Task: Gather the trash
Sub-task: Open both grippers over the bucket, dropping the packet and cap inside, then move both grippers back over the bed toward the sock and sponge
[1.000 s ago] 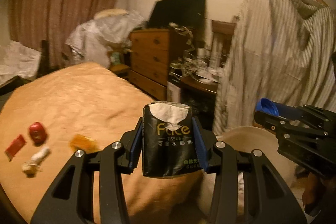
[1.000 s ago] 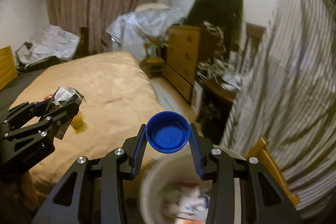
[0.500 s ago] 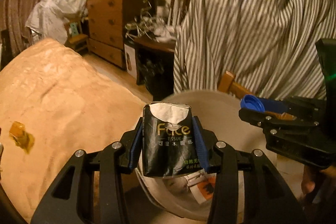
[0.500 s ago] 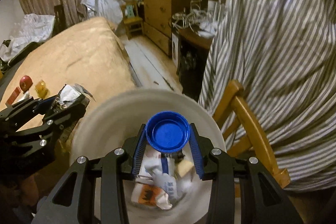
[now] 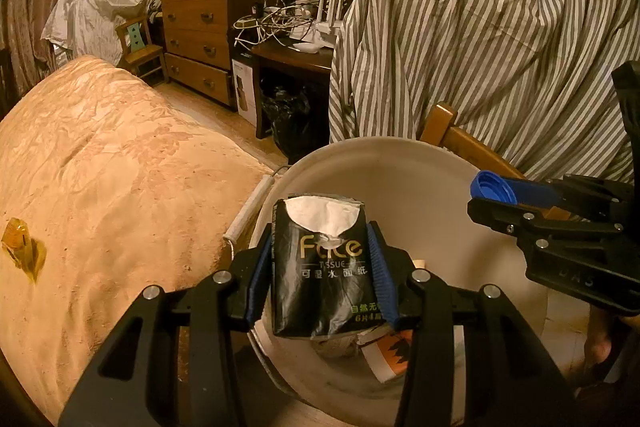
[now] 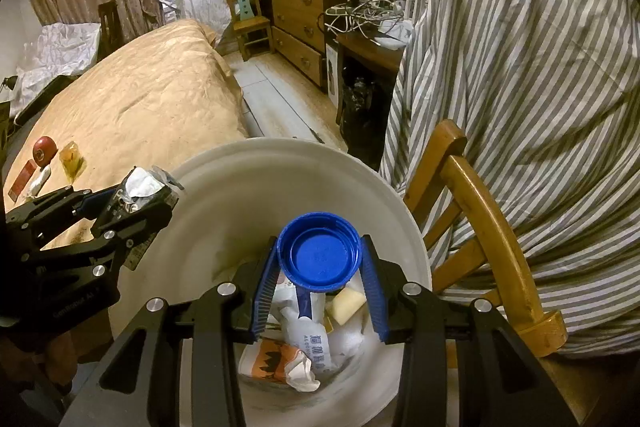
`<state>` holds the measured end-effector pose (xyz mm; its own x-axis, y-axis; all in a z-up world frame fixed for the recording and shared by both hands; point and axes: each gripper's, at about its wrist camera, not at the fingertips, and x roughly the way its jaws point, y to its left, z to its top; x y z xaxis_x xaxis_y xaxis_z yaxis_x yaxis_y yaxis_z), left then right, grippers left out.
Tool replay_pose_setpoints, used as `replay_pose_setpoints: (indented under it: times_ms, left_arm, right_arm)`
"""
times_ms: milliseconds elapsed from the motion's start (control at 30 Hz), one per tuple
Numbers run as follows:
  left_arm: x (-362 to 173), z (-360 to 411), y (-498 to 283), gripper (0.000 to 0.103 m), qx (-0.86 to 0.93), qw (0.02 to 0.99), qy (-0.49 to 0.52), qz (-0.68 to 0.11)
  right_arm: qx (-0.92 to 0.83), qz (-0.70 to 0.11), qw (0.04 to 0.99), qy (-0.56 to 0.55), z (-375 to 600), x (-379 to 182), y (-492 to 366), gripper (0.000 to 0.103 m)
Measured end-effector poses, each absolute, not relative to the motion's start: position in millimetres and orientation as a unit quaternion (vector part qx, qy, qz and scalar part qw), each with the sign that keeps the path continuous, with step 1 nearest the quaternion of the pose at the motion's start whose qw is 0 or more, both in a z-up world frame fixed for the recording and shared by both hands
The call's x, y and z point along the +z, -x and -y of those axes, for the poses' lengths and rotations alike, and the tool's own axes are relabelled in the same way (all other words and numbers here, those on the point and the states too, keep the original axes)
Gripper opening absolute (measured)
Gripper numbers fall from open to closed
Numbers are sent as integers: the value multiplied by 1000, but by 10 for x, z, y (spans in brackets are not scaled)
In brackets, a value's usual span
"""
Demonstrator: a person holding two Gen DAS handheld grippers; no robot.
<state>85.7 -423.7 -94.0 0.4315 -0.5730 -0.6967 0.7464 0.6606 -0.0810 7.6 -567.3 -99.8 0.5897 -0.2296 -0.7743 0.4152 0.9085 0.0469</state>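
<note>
Left gripper fingers clamping tissue pack, right gripper fingers clamping blue cap, both inside bin rim

Tissue pack: glossy black plastic film, torn open at the top — soft white paper showing. Cap: smooth blue plastic, ribbed edge. Bin: smooth matt off-white plastic; inside, crumpled printed wrappers. Left gripper and right gripper: matt black plastic with bright metal screws and ribbed blue pads. Bedspread: tan cloth, wrinkled, rough-textured. Chair and dresser: varnished wood, mildly glossy. Sheet — striped cloth, matt.
</note>
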Motion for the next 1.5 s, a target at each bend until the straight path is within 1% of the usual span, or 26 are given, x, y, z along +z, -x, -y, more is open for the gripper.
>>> replay_pose_setpoints:
  times_ms: [133,167,200,233,267,367,767,900,1133,1500]
  left_arm:
    - [-941,4242,-856,43,-394,838,-120,-359]
    - [-942,4263,-854,46,-393,838,-122,-359]
    - [-941,4267,-850,53,-392,839,-124,-357]
    - [-938,4267,-849,57,-390,840,-123,-356]
    - [-936,4268,-850,61,-389,841,-122,-355]
    - [-935,4268,-847,63,-387,842,-125,-355]
    - [-929,4201,-838,64,-384,843,-126,-354]
    - [-927,4170,-836,64,-381,845,-126,-352]
    - [-911,4046,-848,64,-374,849,-123,-353]
    - [-809,3659,-899,64,-357,860,-106,-349]
  right_arm:
    - [-182,-414,885,-112,5675,-1002,-78,41]
    - [-182,-415,885,-113,5668,-1002,-78,42]
    - [-183,-414,885,-113,5665,-1000,-75,49]
    - [-185,-412,885,-114,5672,-1000,-72,56]
    - [-186,-409,886,-116,5683,-994,-63,58]
    - [-190,-403,887,-121,5680,-976,-30,60]
    - [-189,-405,886,-128,5635,-1033,7,61]
    - [-189,-399,888,-127,5597,-1033,21,66]
    - [-189,-383,896,-122,5486,-928,75,71]
    - [-159,-358,914,-111,5084,-691,75,78]
